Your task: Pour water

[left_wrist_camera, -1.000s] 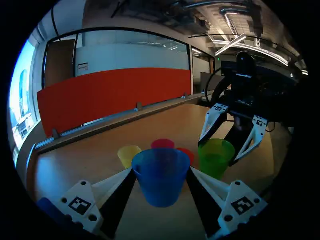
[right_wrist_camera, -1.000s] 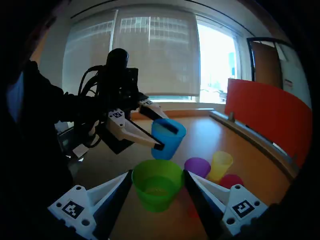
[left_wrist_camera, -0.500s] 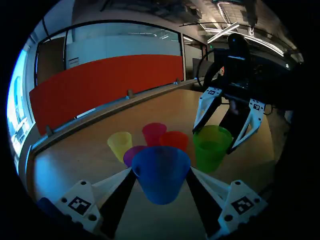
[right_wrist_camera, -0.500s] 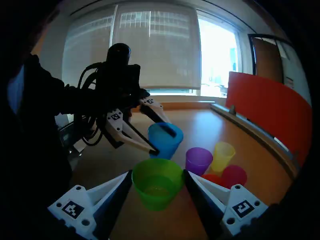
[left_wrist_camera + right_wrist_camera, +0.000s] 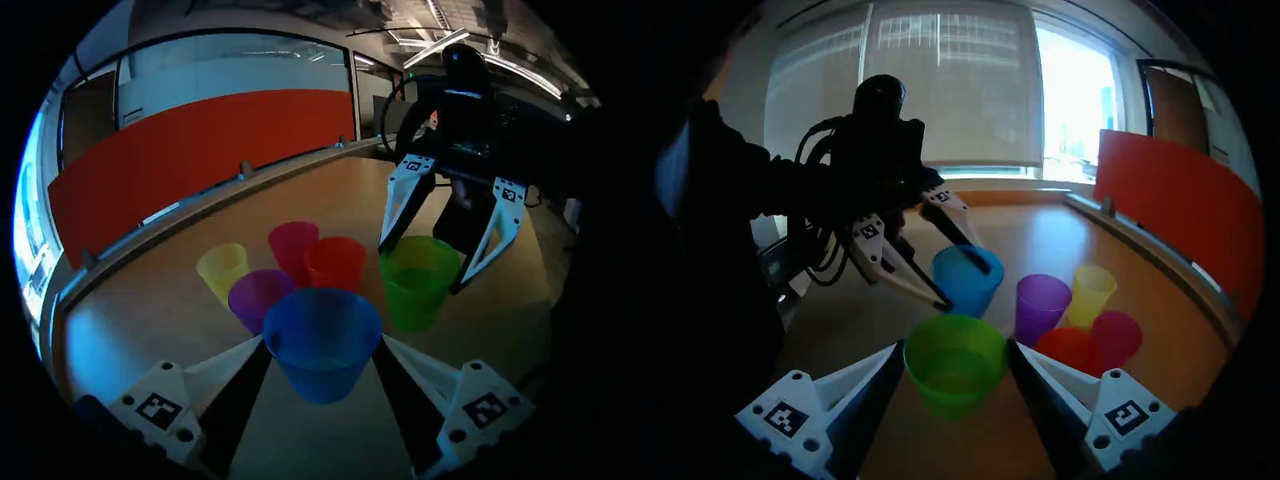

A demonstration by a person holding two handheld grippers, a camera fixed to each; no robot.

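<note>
Left gripper (image 5: 320, 346) jaws clenched on the blue cup (image 5: 322, 360); right gripper (image 5: 956, 350) jaws clenched on the green cup (image 5: 954, 372). Both cups are upright, mouths up. We take the green cup as reference. The blue cup is near it, rims apart and roughly level. The yellow (image 5: 222, 268), purple (image 5: 258, 296), pink (image 5: 290, 242) and orange (image 5: 334, 262) cups cluster beside it on the surface (image 5: 144, 336). The green cup looks part-filled, so we'd guess it's the source. Its rim must rise above the blue mouth and tip toward it, away from the cluster.
</note>
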